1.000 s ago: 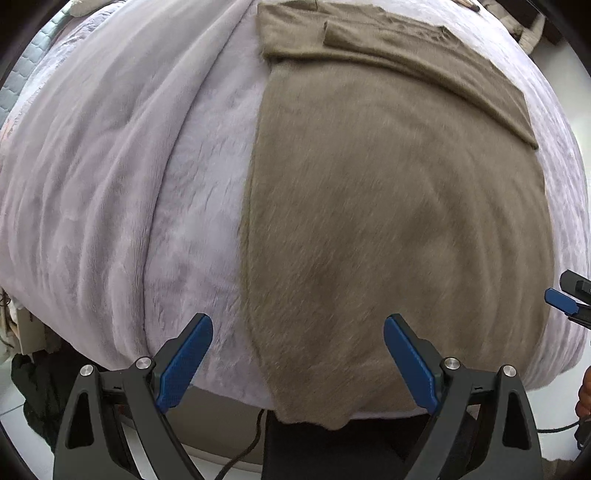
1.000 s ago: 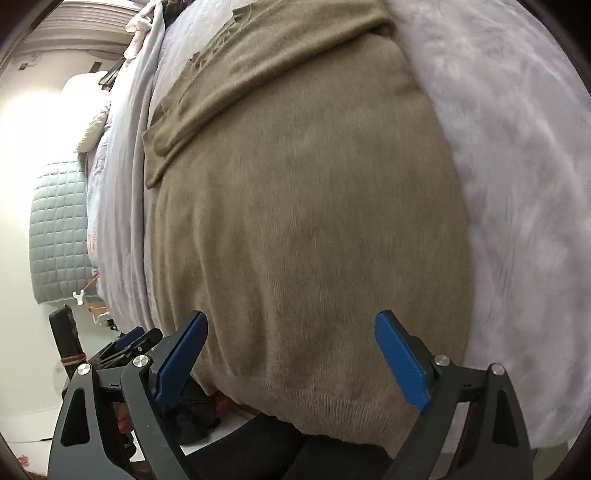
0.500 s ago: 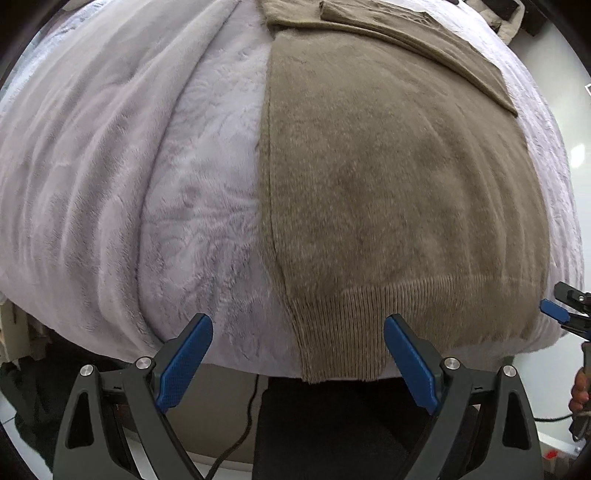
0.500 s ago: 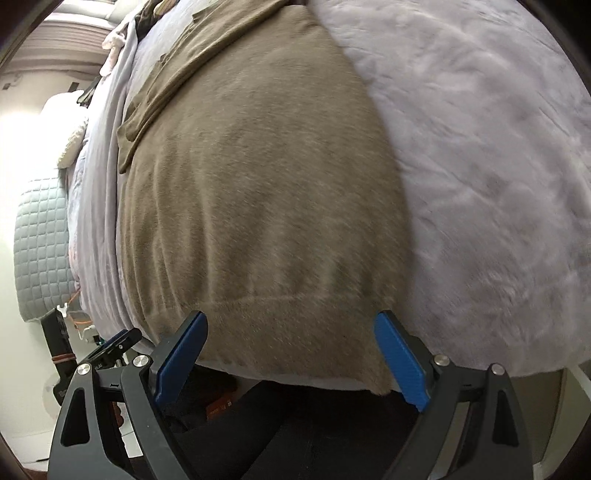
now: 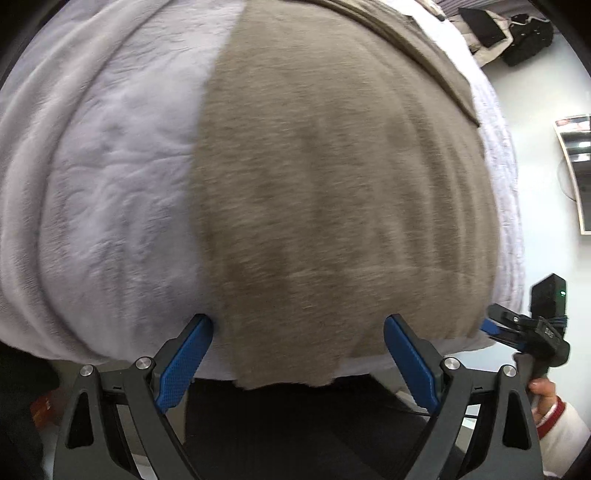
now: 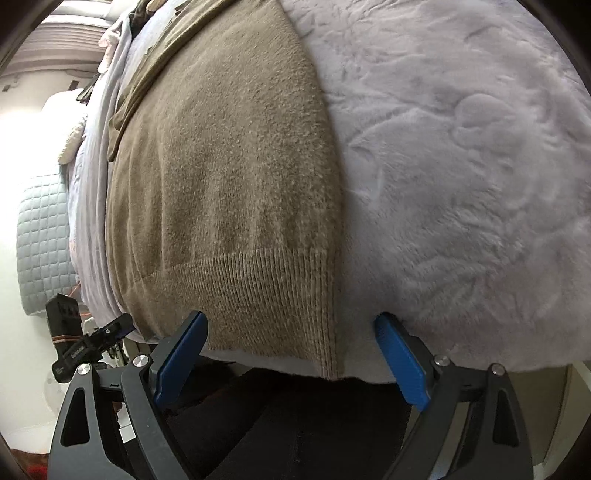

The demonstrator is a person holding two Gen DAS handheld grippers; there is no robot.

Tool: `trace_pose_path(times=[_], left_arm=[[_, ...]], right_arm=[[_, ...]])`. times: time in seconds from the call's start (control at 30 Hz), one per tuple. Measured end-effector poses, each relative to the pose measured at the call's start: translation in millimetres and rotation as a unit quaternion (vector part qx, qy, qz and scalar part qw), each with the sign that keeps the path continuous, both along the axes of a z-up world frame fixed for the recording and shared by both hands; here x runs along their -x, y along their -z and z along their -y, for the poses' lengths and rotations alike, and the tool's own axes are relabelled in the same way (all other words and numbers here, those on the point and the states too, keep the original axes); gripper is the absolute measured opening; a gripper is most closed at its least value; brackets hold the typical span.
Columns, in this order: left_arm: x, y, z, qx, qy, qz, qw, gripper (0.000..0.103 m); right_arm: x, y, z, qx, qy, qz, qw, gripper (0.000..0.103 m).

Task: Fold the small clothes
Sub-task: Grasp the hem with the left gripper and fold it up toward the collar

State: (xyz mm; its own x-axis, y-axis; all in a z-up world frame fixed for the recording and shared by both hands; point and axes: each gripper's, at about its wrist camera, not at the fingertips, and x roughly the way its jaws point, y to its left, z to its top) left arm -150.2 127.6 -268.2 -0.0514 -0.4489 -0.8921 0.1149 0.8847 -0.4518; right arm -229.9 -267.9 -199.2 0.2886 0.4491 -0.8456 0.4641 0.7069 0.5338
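Observation:
A brown knit sweater (image 5: 332, 177) lies flat on a pale lilac fleece blanket (image 5: 110, 166), its ribbed hem (image 6: 258, 295) hanging slightly over the near edge. A sleeve is folded across the sweater's far part. My left gripper (image 5: 297, 343) stands open at the hem's left corner, the cloth edge between its blue pads. My right gripper (image 6: 290, 341) stands open at the hem's right corner (image 6: 328, 354). Each gripper also shows at the side of the other's view: the right gripper (image 5: 517, 328), the left gripper (image 6: 99, 336).
The blanket (image 6: 461, 166) covers a bed and spreads wide on both sides of the sweater. A quilted grey pad (image 6: 40, 243) leans at the left. A hand in a white sleeve (image 5: 554, 413) holds the right gripper. Bags hang on the far wall (image 5: 517, 29).
Both grippers have come down and in towards the sweater's hem. The hem corners now sit between the open fingers, where before they lay well ahead of them.

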Motion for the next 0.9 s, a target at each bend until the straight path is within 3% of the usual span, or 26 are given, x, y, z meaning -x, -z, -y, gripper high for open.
trace_pose_path(times=[0.07,0.1,0.13,0.17,0.23,0.33,0.47,0.6,0.77,0.9], left_arm=[[8.4,-9.3,6.5,-0.004,0.006,0.008,0.9999,0.077],[7.6,-8.8,12.6,-0.006,0.012,0.002,0.9999,0.052],[7.6,-7.8,13.4,-0.007,0.017,-0.006,0.9998,0.025],[6.0,-8.5,14.7,0.002,0.018,-0.013,0.9998,0.012],[7.5,-12.3,11.5,0.025,0.015,-0.013,0.9995,0.01],[9.5,-31.0,3.0,0.049,0.014,0.001,0.9987,0.01],[5.1,-65.8,-24.0,0.104,-0.011,0.022,0.9942,0.01],[-14.3,-104.5,-28.5,0.12,-0.008,0.059,0.991,0.01],[-64.3,-155.9,-30.5,0.131,-0.023,0.101,0.9859,0.01],[-118.1,-205.3,-30.7,0.145,-0.051,0.147,0.9771,0.01]], right_arm=[[-2.1,-0.2,-1.2,-0.022,0.003,0.016,1.0,0.094],[-2.5,-1.9,-2.8,-0.033,0.007,0.023,0.999,0.093],[-0.8,-2.3,-1.6,-0.054,0.017,0.031,0.998,0.083],[1.4,-0.6,0.3,-0.072,0.032,0.033,0.996,0.054],[4.1,8.2,3.3,-0.1,0.054,0.018,0.993,0.007],[11.3,8.7,3.4,-0.113,0.066,0.025,0.991,0.007],[18.2,-10.2,8.8,-0.172,0.098,0.086,0.977,0.007],[6.1,-33.5,15.1,-0.209,0.11,0.134,0.962,0.007],[-38.8,-74.9,31.1,-0.231,0.105,0.193,0.948,0.007],[-97.7,-117.6,47.6,-0.241,0.093,0.246,0.934,0.007]])
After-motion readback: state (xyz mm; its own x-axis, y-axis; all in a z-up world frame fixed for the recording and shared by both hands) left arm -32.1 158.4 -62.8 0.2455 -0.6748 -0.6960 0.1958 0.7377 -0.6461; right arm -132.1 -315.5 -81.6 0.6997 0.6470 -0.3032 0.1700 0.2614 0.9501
